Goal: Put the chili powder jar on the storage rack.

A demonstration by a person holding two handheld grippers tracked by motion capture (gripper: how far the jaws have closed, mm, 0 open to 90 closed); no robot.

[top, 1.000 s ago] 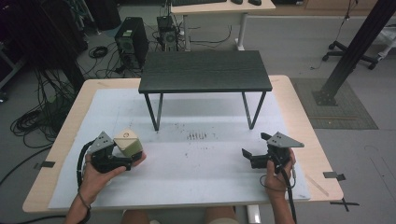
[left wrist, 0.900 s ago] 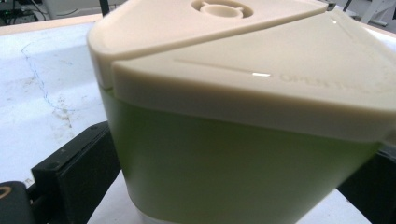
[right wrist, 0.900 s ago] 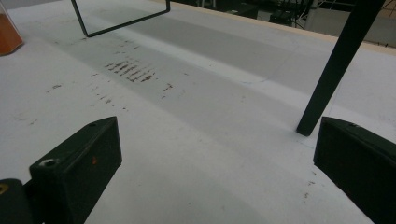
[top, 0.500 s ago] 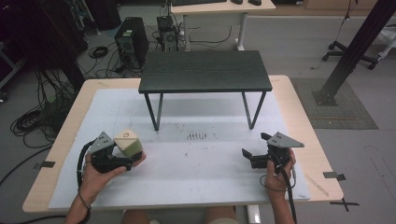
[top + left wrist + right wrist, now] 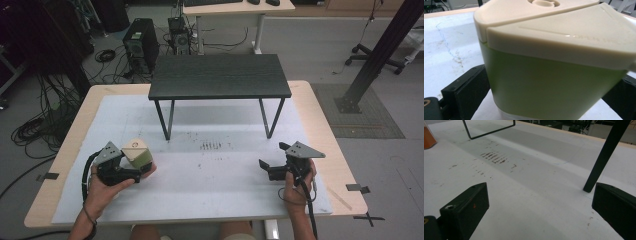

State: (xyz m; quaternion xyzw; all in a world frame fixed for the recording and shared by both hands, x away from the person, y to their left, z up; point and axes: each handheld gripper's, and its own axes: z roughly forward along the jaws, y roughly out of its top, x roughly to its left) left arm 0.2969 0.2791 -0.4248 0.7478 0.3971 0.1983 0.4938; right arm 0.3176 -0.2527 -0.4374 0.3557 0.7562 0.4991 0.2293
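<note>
A green container with a cream lid sits at the front left of the white mat, and it looms large in the left gripper view. My left gripper is shut on it, one black jaw on each side of its green body. At the front right my right gripper rests low over the mat, open, with nothing between its jaws.
A small black table on thin metal legs stands at the back middle of the mat; one leg rises close ahead of the right gripper. An orange object shows at the far left edge. Dark scuff marks lie mid-mat.
</note>
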